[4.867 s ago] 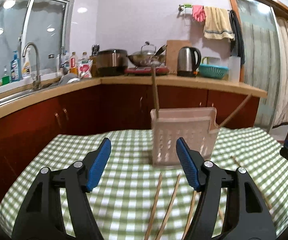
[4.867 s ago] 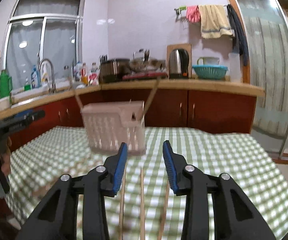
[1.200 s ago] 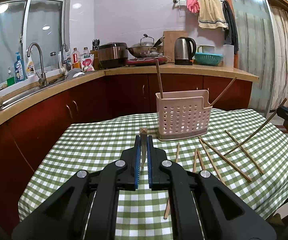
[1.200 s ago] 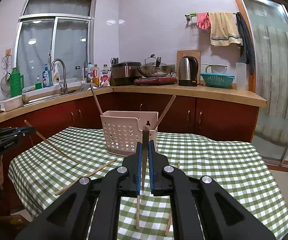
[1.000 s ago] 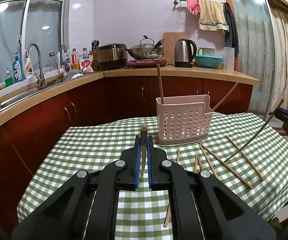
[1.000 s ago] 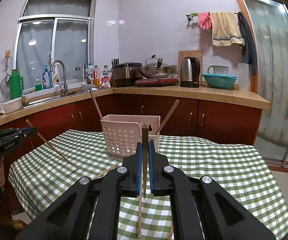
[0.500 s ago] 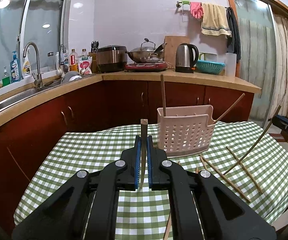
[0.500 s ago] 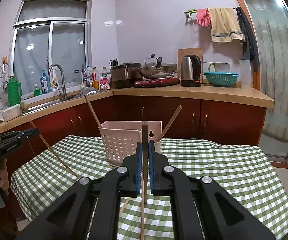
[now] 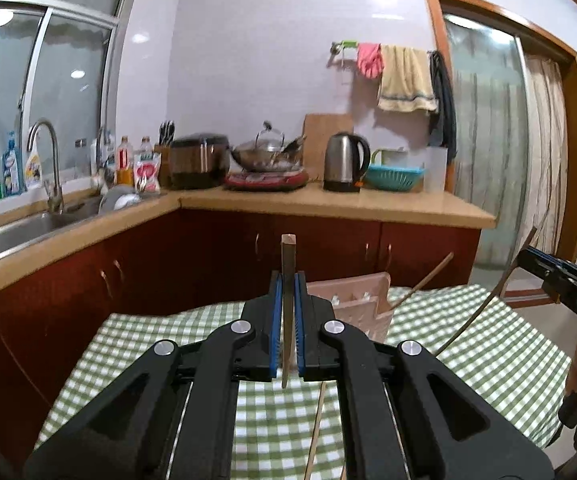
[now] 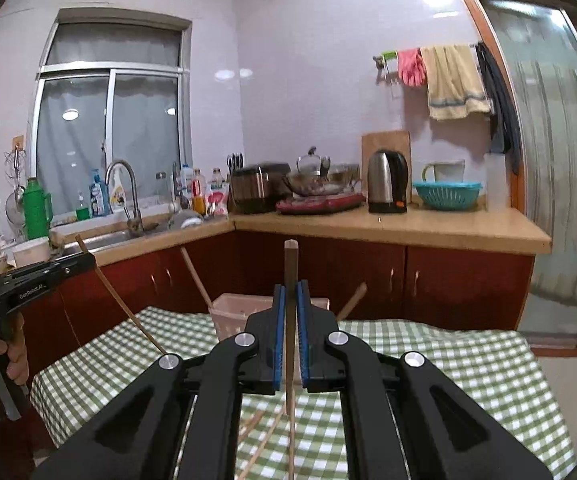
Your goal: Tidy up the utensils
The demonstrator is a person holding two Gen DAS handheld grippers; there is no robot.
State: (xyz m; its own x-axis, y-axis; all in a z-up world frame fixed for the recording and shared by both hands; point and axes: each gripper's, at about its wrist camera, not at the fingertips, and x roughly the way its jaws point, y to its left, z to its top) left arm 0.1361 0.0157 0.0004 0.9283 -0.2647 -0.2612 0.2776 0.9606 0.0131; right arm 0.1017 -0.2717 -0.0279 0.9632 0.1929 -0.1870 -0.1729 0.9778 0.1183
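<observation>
1. The bench [image 9: 500, 360], under a green checked cloth, sits lower in both wrist views than a second ago, and more of the kitchen wall shows above it; both hands have lifted.
2. The pink basket [image 9: 352, 300] stands on the cloth at about 1 o'clock from the left tool and is now half hidden behind its tips; in the right wrist view the basket [image 10: 234, 312] sits at 11 o'clock, just behind the right tool, with two sticks already leaning out of it.
3. The left tool [image 9: 287, 320] is clamped on a chopstick [image 9: 288, 264] that stands upright between the blue pads, top end at 12 o'clock; a second ago its lower end was down near the cloth, now it hangs clear.
4. The right tool [image 10: 289, 328] is likewise clamped on its own chopstick [image 10: 290, 268], upright and raised off the cloth.
5. Loose chopsticks [image 10: 264, 444] lie on the cloth at 6 o'clock below the right tool; so, by my reading, two are picked up and ready to go over the basket rim, with several more to collect.
</observation>
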